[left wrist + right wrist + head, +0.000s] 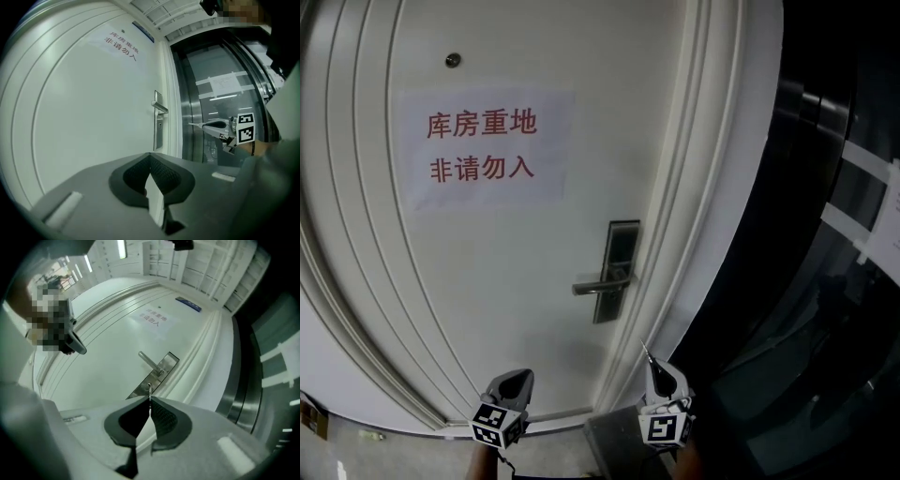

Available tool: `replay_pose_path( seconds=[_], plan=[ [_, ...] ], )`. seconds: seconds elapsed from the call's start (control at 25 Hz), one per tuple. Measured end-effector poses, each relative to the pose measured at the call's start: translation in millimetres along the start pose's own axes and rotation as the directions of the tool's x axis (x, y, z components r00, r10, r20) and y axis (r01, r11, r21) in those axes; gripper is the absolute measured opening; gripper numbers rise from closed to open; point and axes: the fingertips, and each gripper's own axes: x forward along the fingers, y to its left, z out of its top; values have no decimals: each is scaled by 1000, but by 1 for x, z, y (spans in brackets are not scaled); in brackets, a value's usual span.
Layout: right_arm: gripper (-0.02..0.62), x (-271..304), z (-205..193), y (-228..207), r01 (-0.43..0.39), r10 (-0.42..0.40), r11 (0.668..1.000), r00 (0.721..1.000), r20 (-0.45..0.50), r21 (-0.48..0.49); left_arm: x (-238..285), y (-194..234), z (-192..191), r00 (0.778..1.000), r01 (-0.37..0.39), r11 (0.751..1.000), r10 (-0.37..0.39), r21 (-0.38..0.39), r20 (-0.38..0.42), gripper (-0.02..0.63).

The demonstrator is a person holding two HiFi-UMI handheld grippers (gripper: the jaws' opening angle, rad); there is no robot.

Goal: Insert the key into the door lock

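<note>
**Approach step: the key is carried toward the lock, not yet inserted**

The right tool [150, 401] is clenched on the key [149, 391], whose thin blade sticks out past the tips. In the right gripper view it points about at the keyhole, under the lever handle [600, 284]. In the head view the lock plate [622, 246] is at about eleven o'clock from this tool and well apart from it. The left tool [514, 382], at nine o'clock, is closed on nothing. I judge the next move needs a straight advance to the door [487, 281], with the blade kept in line with the slot.
</note>
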Motion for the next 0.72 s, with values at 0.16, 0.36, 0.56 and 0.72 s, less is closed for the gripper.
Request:
replay_pose_path(
  seconds=[0.16,0.36,0.56,0.72],
  plan=[
    [11,32,11,1,3,3,980,999,34,-200,7,9,-2,999,-53,999,53,-4,-1,2],
    [11,65,16,0,31,-2,911,997,73,-410,10,19,-1,994,-110,994,111,-20,10,2],
    [11,92,12,-4,24,16,865,997,75,-502,9,25,-3,986,-163,986,164,-30,17,2],
    [11,108,6,-3,5,39,841,997,69,-541,4,33,-5,978,-207,977,208,-44,21,2]
  ],
)
